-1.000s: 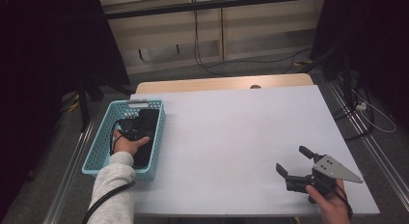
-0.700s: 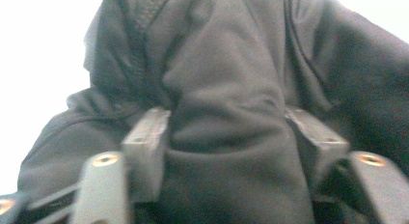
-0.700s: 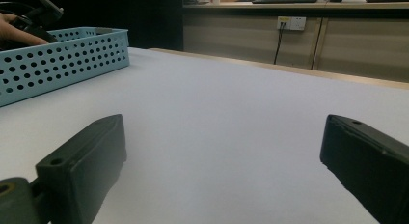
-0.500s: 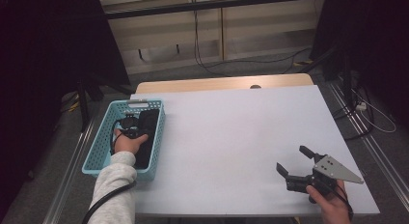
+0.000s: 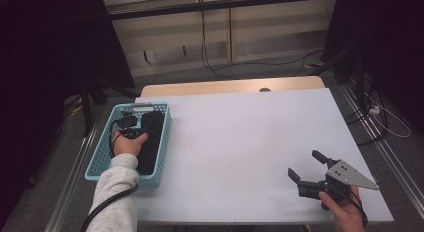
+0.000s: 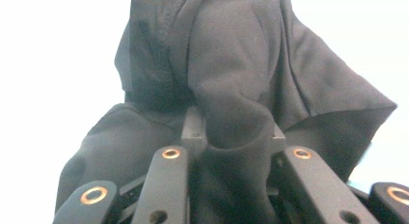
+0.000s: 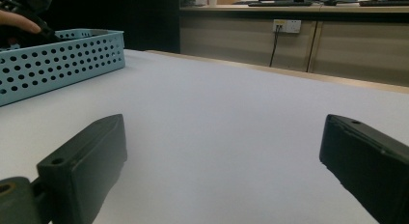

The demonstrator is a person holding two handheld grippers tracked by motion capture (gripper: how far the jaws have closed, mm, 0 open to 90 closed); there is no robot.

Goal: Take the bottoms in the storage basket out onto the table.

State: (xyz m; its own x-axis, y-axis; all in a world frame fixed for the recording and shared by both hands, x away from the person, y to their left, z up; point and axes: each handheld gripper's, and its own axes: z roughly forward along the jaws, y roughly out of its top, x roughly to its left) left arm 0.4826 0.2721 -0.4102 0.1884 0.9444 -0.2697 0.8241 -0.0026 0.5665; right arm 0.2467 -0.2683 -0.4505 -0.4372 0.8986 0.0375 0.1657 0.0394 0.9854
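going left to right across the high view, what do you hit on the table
blue basket at the table's left edge, the left hand reaching into it with the left gripper shut on black cloth → bare white tabletop → right gripper, jaws open, near the front right corner

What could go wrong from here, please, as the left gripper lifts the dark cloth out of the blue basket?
The left gripper, whose jaws have just been closing, pinches one fold of the dark cloth; the rest hangs loose and might slip free. Trailing cloth could also drag on the blue basket wall and shift it. The right gripper sits open, far off, unable to help quickly.
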